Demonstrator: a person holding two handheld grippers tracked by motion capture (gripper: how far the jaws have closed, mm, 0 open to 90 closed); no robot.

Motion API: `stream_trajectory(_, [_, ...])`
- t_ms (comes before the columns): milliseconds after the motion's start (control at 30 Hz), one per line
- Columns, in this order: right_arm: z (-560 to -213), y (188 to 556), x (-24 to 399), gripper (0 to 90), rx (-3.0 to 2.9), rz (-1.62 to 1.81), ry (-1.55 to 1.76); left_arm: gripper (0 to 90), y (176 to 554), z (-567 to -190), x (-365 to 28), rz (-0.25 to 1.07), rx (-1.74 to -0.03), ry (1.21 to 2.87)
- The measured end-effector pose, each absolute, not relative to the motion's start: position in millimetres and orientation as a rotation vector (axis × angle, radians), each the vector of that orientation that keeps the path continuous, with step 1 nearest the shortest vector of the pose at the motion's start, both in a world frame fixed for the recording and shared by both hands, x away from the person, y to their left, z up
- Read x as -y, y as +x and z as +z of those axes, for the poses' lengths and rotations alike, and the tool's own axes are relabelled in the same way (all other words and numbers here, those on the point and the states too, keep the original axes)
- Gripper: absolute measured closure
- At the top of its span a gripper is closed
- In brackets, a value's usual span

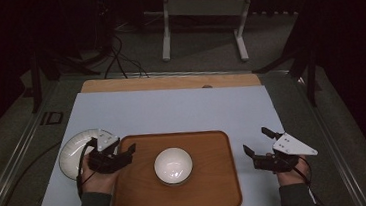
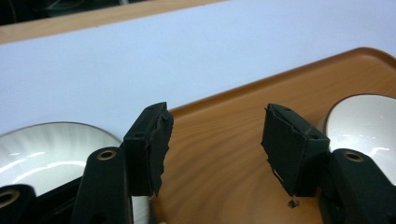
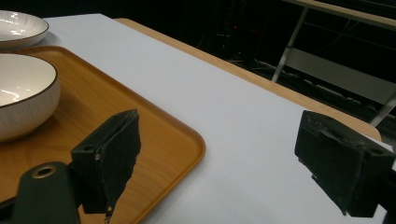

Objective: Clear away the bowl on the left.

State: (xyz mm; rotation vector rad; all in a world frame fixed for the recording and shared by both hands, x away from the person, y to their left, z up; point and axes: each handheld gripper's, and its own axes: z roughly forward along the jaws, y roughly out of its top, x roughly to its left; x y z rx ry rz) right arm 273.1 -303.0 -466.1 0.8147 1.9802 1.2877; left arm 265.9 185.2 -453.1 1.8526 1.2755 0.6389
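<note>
A white bowl (image 1: 173,165) (image 2: 366,121) (image 3: 21,93) stands in the middle of a wooden tray (image 1: 213,185) (image 2: 224,140) (image 3: 159,135). A white ribbed plate (image 1: 72,152) (image 2: 46,149) (image 3: 18,25) lies on the mat just left of the tray. My left gripper (image 1: 124,149) (image 2: 217,116) hovers over the tray's left rim, between plate and bowl, open with nothing between its jaws. My right gripper (image 1: 255,141) (image 3: 219,126) stands open over the mat just right of the tray, holding nothing.
A pale blue mat (image 1: 171,109) covers the wooden table (image 1: 169,82), with bare mat behind and to the right of the tray. Beyond the table's far edge are a white stand (image 1: 202,11) and cables on a dark floor.
</note>
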Motion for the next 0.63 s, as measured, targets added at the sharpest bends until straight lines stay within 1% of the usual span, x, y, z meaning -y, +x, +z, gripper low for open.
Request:
stream_trajectory(233, [-466,273,304,13.8,-1.978,1.291,0.827,42.4,261,-447,-217,0.704,-1.324,1.774])
stream_trajectory(400, [-466,274,305,13.8,-1.974,1.298,0.835,41.8,258,-448,-237,0.717,-1.338,1.744])
stream_trajectory(467, [-466,274,305,13.7,-1.974,1.3,0.839,40.9,258,-448,-239,0.72,-1.341,1.738])
stream_trajectory(633, [-467,275,308,13.8,-1.968,1.309,0.878,38.9,254,-451,-259,0.715,-1.375,1.666])
